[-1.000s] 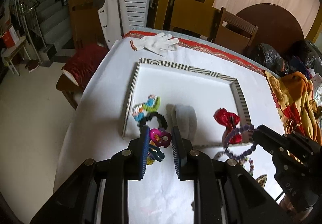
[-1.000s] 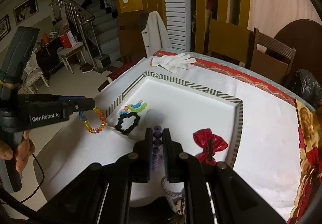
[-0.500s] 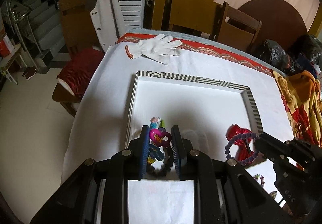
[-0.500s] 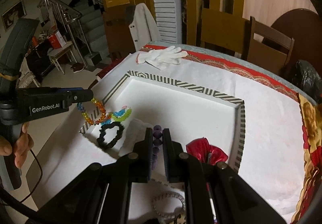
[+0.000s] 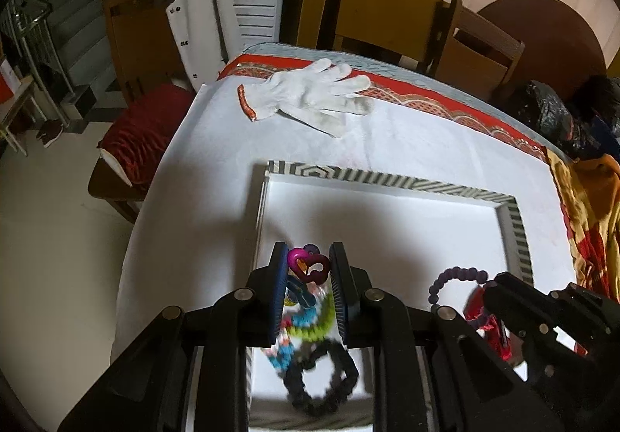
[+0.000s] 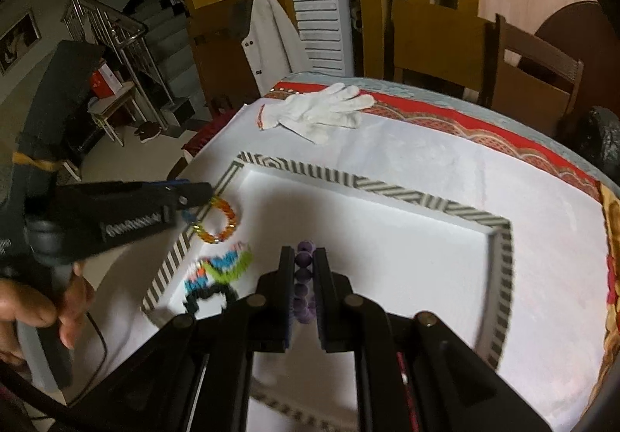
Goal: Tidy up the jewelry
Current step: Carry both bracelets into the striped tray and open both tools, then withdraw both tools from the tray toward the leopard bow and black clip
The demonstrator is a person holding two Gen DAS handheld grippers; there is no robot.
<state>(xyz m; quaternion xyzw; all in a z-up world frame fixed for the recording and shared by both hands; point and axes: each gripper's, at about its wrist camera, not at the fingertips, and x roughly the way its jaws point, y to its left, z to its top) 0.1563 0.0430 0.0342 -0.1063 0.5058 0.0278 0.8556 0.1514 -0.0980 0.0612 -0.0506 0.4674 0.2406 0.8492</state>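
Claws over tray (image 6: 391,195): left claw (image 5: 309,269) clamps heart bracelet (image 5: 308,266); right claw (image 6: 304,269) pinches purple beads (image 6: 303,279); I lower each to bare floor at frame centre.

We see a dim, warm-toned room, while the white tray floor (image 5: 387,222) glares pale under light from above. Soft shadows fall across it below the gripper fingers. The bracelets low in the tray (image 6: 217,277) smear with motion blur (the left gripper's lettering too). Fisheye bending curves the table edge (image 5: 162,168), and black vignette fills the corners.
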